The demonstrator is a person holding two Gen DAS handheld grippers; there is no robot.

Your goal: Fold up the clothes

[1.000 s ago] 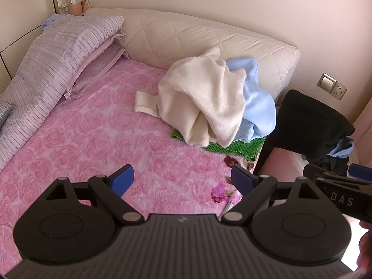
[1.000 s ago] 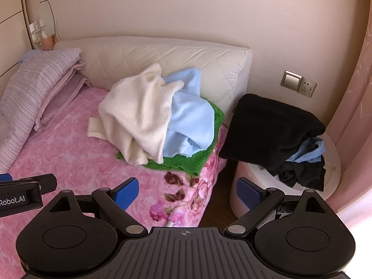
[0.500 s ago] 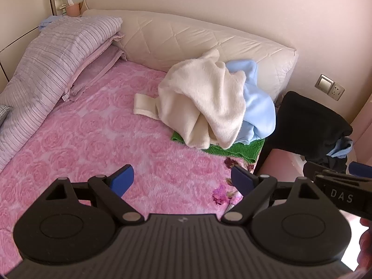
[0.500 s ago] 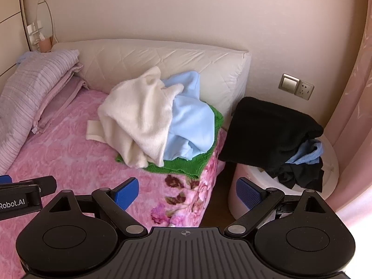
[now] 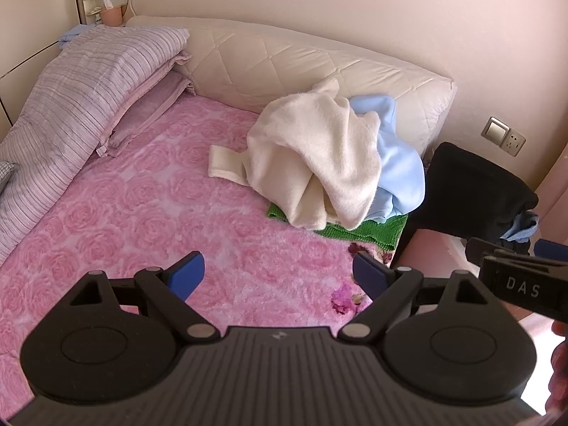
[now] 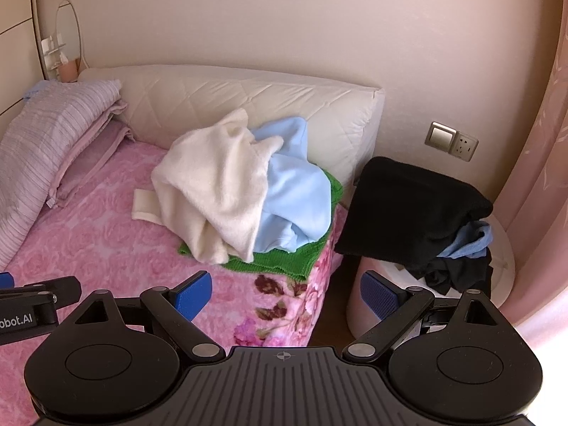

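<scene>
I am looking along both tongs at a bed (image 5: 149,213) covered in a plush pink blanket with a raised rose pattern. Near its right edge, against the quilted cream headboard (image 5: 284,60), lies a loose heap of clothes. On top is a fuzzy cream garment (image 5: 319,149), crumpled into soft folds, with a flat ribbed band trailing out to the left across the blanket. Beneath and behind it bunches a smooth light blue fleece (image 5: 401,170). Both rest on a flat green knitted piece (image 5: 362,230) whose ribbed edge reaches the side of the bed.

My left tongs (image 5: 278,271) hover over the bare blanket, short of the heap, their blue-padded tips spread wide and gripping nothing. My right tongs (image 6: 285,289) hang over the bed's corner, likewise spread wide and empty; one blue pad shows a gridded texture.

To the left of the bed sits a stack of striped lilac pillows (image 5: 81,106). To the right, beside the bed, a round pale pink stool (image 6: 390,294) carries a draped black garment (image 6: 411,213) with a scrap of blue cloth (image 6: 472,241) poking out of it. A beige switch plate (image 6: 451,140) sits on the wall above.
</scene>
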